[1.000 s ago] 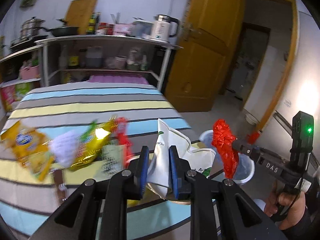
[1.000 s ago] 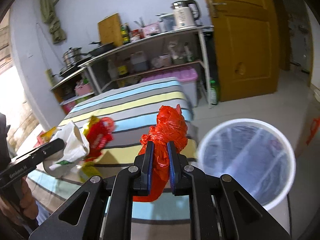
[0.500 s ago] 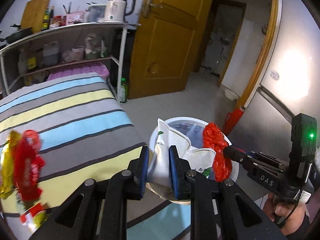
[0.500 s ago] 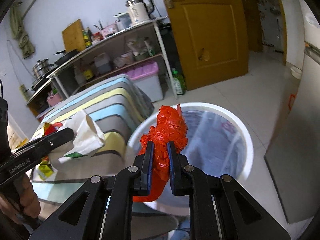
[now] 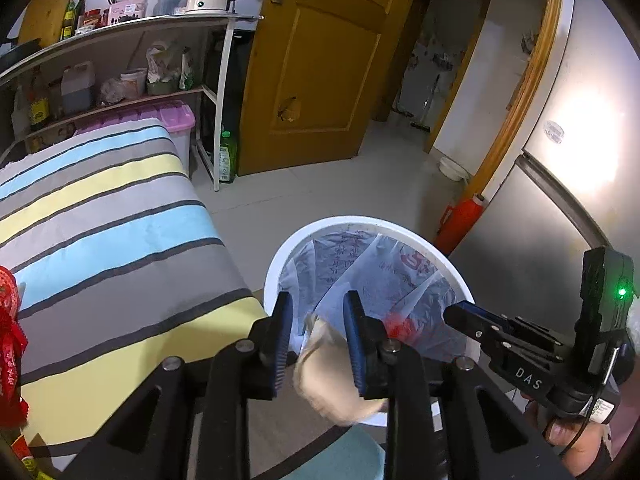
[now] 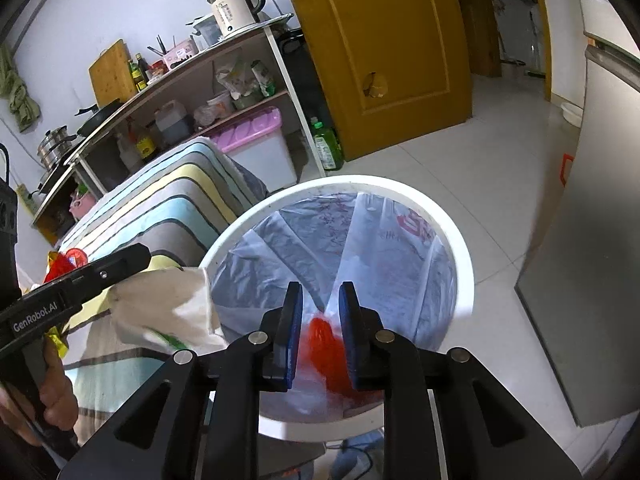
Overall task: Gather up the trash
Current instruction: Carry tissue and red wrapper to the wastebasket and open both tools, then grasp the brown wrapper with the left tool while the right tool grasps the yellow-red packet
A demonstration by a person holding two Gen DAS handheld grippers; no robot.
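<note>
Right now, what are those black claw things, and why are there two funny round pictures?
They are grabbers, and a person holds one in each hand. Each has a small camera looking along its two fingers, so you get one round picture per hand.

One picture comes from the left gripper. Its jaws are opening and a white paper bag is slipping out, looking blurry. The other comes from the right gripper. Its jaws are opening too, letting go of a red plastic bag.

Both hang over a white trash bin with a plastic liner. Beside it is a table with a striped cloth, where a red wrapper waits at the edge.
</note>
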